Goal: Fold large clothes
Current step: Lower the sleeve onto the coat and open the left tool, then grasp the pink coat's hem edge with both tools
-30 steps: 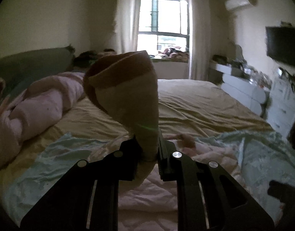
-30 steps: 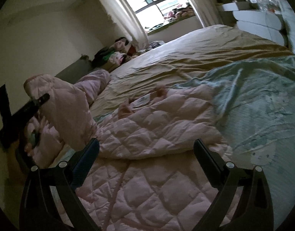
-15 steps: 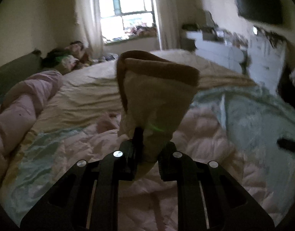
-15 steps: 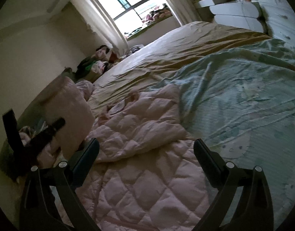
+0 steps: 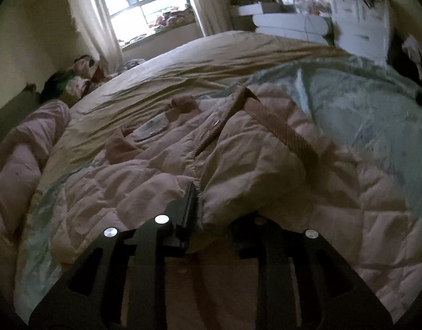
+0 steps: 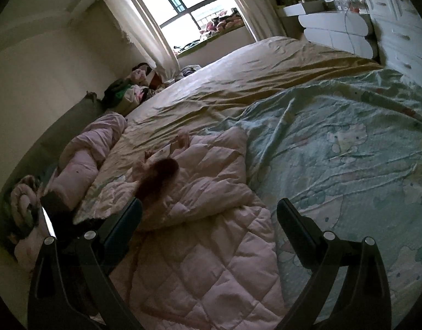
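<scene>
A pink quilted jacket lies spread on the bed; it also shows in the right wrist view. My left gripper is shut on the jacket's sleeve, whose brown ribbed cuff now lies flat across the body. The sleeve cloth hides the right finger. In the right wrist view the cuff is a blurred brown patch. My right gripper is open and empty, low over the jacket's near part.
A pale green printed sheet covers the bed's right side, a tan sheet the far part. A rolled pink quilt lies along the left edge. White drawers stand at the right; clothes pile by the window.
My left gripper has swung the sleeve from upright down and to the right, laying the cuff on the jacket body. My right gripper stayed open and shifted slightly.
</scene>
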The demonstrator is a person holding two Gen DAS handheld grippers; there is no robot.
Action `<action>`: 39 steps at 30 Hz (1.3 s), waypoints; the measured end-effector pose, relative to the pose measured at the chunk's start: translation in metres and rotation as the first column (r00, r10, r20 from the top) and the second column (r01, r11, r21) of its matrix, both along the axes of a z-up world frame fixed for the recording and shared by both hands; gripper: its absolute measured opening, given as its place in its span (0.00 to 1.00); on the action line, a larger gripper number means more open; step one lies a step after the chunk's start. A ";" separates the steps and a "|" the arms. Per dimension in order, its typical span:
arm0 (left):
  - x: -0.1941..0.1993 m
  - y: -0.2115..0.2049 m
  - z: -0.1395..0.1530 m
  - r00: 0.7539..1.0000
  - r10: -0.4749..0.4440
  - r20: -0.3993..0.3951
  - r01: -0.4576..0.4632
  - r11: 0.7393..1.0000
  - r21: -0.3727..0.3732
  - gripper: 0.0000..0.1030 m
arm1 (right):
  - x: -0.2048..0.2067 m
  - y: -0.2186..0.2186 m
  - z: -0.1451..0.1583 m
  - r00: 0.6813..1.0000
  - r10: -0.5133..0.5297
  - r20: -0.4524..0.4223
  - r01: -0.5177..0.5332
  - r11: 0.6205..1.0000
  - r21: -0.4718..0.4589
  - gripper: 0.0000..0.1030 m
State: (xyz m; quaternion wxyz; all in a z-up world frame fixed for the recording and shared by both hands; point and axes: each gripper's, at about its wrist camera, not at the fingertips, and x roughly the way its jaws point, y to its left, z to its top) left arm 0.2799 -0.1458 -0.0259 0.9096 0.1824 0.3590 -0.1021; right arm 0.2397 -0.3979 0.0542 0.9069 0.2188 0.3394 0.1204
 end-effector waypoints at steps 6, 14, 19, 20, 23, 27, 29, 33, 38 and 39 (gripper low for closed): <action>-0.006 -0.006 -0.017 0.996 -0.005 -0.088 0.006 1.000 0.003 0.53 | 0.004 0.007 0.001 1.000 0.006 -0.020 -0.007 1.000 -0.012 0.95; -0.029 0.021 -0.009 0.987 -0.030 -0.159 0.001 0.984 -0.177 0.90 | 0.015 0.039 0.002 0.996 0.079 -0.037 -0.080 0.996 -0.039 0.95; -0.042 0.051 -0.001 0.986 -0.005 -0.164 -0.039 0.964 -0.263 0.91 | 0.031 0.064 -0.006 0.986 0.146 -0.079 -0.147 0.989 -0.009 0.95; -0.043 0.060 0.001 0.987 0.013 -0.159 -0.057 0.962 -0.269 0.91 | 0.033 0.068 -0.007 0.985 0.152 -0.088 -0.153 0.988 -0.005 0.95; -0.043 0.086 0.012 0.988 0.072 -0.136 -0.109 0.951 -0.289 0.91 | 0.045 0.083 -0.016 0.975 0.183 -0.125 -0.181 0.983 0.029 0.95; -0.040 0.125 0.022 0.981 0.160 -0.109 -0.187 0.933 -0.307 0.91 | 0.059 0.104 -0.027 0.962 0.217 -0.163 -0.212 0.976 0.050 0.95; -0.038 0.145 0.026 0.973 0.207 -0.102 -0.229 0.918 -0.325 0.91 | 0.068 0.112 -0.032 0.957 0.234 -0.171 -0.225 0.972 0.067 0.95; -0.034 0.187 0.030 0.954 0.285 -0.098 -0.301 0.884 -0.357 0.91 | 0.096 0.119 -0.046 0.957 0.222 -0.188 -0.208 0.974 0.091 0.78; -0.030 0.232 0.032 0.923 0.371 -0.105 -0.381 0.834 -0.400 0.91 | 0.129 0.121 -0.072 0.947 0.218 -0.238 -0.185 0.971 0.152 0.32; -0.028 0.242 0.034 0.916 0.388 -0.104 -0.395 0.822 -0.409 0.91 | 0.132 0.122 -0.074 0.944 0.226 -0.238 -0.190 0.968 0.166 0.21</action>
